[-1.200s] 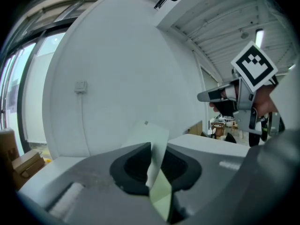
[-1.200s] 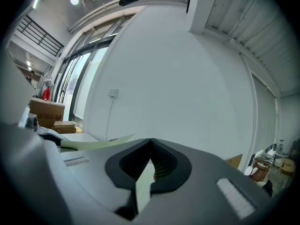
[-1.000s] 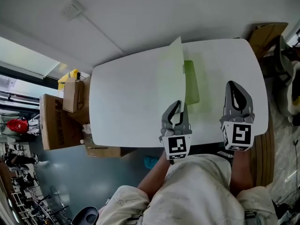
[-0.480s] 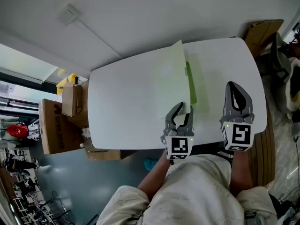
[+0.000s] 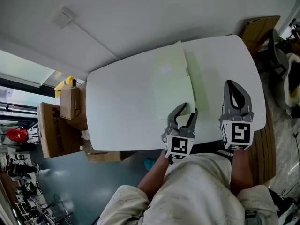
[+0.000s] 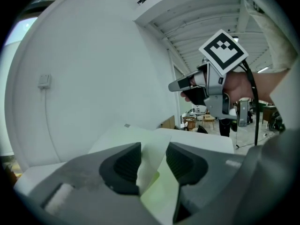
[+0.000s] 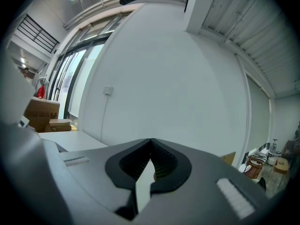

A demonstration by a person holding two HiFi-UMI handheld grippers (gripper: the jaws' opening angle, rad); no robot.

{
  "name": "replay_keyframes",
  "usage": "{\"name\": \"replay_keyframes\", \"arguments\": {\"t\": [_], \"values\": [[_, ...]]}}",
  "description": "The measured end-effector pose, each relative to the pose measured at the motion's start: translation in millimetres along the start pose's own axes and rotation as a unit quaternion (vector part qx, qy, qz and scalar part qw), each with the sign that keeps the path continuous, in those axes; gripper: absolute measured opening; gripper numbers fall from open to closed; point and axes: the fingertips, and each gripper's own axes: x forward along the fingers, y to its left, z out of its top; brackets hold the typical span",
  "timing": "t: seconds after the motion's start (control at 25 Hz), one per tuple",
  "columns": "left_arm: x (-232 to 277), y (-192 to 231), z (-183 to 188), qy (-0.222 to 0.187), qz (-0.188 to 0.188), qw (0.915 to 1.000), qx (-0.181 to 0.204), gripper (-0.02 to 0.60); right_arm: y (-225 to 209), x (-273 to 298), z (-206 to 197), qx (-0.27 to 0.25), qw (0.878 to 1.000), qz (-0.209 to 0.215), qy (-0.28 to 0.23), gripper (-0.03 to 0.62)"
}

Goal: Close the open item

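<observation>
A pale green folder point(image 5: 172, 81) lies on the white table point(image 5: 122, 102), its cover down nearly flat. My left gripper point(image 5: 186, 111) is at the folder's near corner. Its jaws have just been opening, and the cover's corner point(image 6: 149, 150) stands loosely between the pads with a gap on the right side. In the left gripper view the left gripper point(image 6: 152, 156) looks along the folder point(image 6: 136, 137) toward the wall. My right gripper point(image 5: 232, 85) hovers shut over the table's front right part, right of the folder, with nothing in it. The same shut right gripper point(image 6: 171, 85) shows in the left gripper view, and from its own camera point(image 7: 151, 142).
Cardboard boxes point(image 5: 58, 121) stand on the floor left of the table. A brown board point(image 5: 257, 31) and a chair point(image 5: 287, 74) are at the right. The wall runs close behind the table's far edge.
The folder's cover has swung down from standing steeply to lying nearly flat. The left gripper has moved right and down with it and opened its jaws. The right gripper has stayed put.
</observation>
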Motion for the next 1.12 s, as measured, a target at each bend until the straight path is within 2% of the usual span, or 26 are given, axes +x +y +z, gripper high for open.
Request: {"name": "replay_keyframes", "arguments": {"t": [0.36, 0.52, 0.84, 1.12], "values": [[6, -18, -8, 0.003, -0.049, 0.9987, 0.012, 0.178, 2, -1, -1, -0.006, 1.0, -0.003, 0.005, 0.002], [10, -29, -16, 0.01, -0.086, 0.9962, 0.011, 0.179, 3, -1, -2, -0.011, 1.0, -0.004, 0.007, 0.002], [24, -29, -14, 0.0, -0.102, 0.9945, -0.024, 0.178, -2, -2, -5, -0.014, 1.0, -0.015, 0.015, 0.002], [35, -18, -24, 0.0, -0.089, 0.9911, -0.099, 0.179, -3, -2, -9, -0.017, 0.999, -0.018, 0.022, 0.002]]}}
